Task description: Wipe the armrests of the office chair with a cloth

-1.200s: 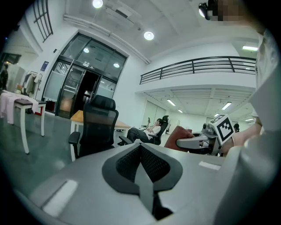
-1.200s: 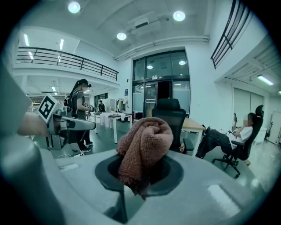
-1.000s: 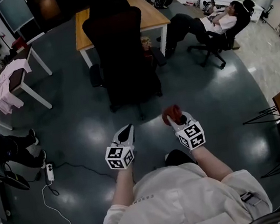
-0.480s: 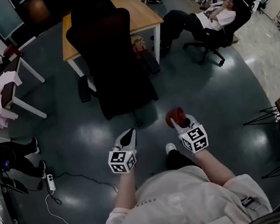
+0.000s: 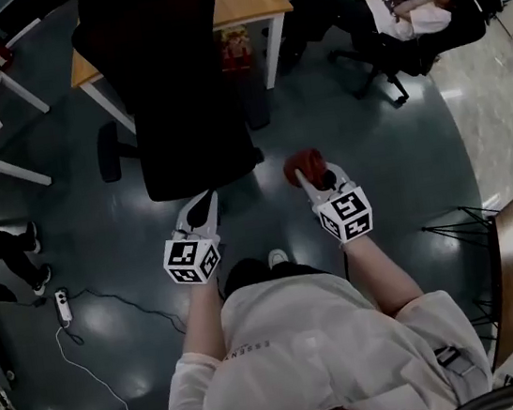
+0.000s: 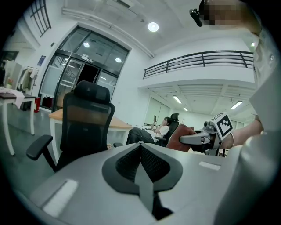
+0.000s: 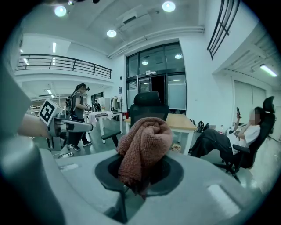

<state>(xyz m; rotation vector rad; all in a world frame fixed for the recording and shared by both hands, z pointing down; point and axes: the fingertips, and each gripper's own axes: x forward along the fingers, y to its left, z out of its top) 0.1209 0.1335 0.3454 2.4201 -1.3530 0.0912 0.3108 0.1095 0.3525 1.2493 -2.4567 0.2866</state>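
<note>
Two tools up. Left tool [image 5: 205, 204]: jaws pressed together, nothing between. Right tool [image 5: 305, 175]: pinching one reddish cloth [image 7: 145, 147]. One black office chair [image 5: 168, 79] ahead, its two armrests [image 5: 109, 152] apart from both tools.

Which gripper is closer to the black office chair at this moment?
Left. The left gripper sits just short of the office chair; the right gripper, holding the reddish cloth, is farther off, to its right.

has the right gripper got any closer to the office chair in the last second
Yes. The right gripper, shut on the cloth, has moved forward toward the office chair; the gap between them in the head view has shrunk.
</note>
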